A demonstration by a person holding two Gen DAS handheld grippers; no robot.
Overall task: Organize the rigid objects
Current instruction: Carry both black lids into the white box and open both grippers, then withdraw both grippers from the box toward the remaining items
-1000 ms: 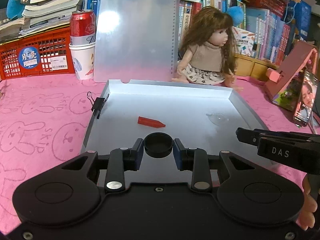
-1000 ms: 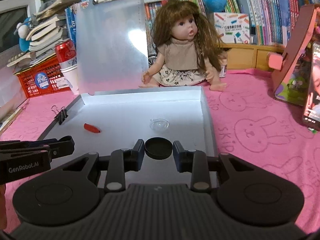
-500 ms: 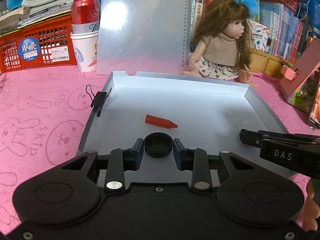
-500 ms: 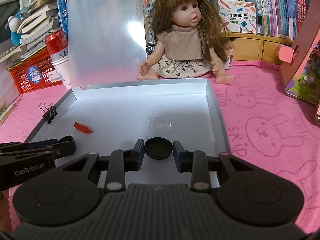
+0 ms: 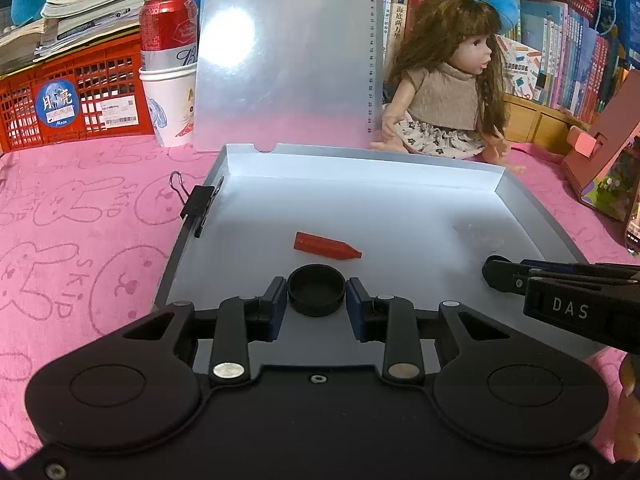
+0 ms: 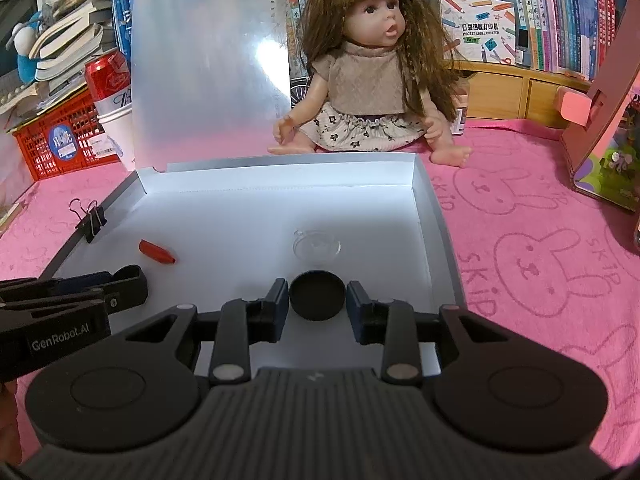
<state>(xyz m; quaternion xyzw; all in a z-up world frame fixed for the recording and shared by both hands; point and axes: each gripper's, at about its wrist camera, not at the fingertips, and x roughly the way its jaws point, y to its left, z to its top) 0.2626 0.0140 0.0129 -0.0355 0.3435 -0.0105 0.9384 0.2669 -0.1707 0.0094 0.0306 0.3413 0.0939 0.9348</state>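
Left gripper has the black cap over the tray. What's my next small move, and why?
Probably ease the left gripper down slightly and open its jaws. The black round plastic cap they pinch is already over the shallow grey tray, short of the red crayon.

Ahead of the claw, a long-haired doll point(image 6: 368, 80) sits on the counter's pink rabbit-print cloth point(image 6: 532, 248). Far left stand a red crate point(image 5: 68, 100) of books and a red can point(image 5: 168, 30) in a paper cup point(image 5: 170, 110); bookshelves point(image 6: 560, 12) rise behind.
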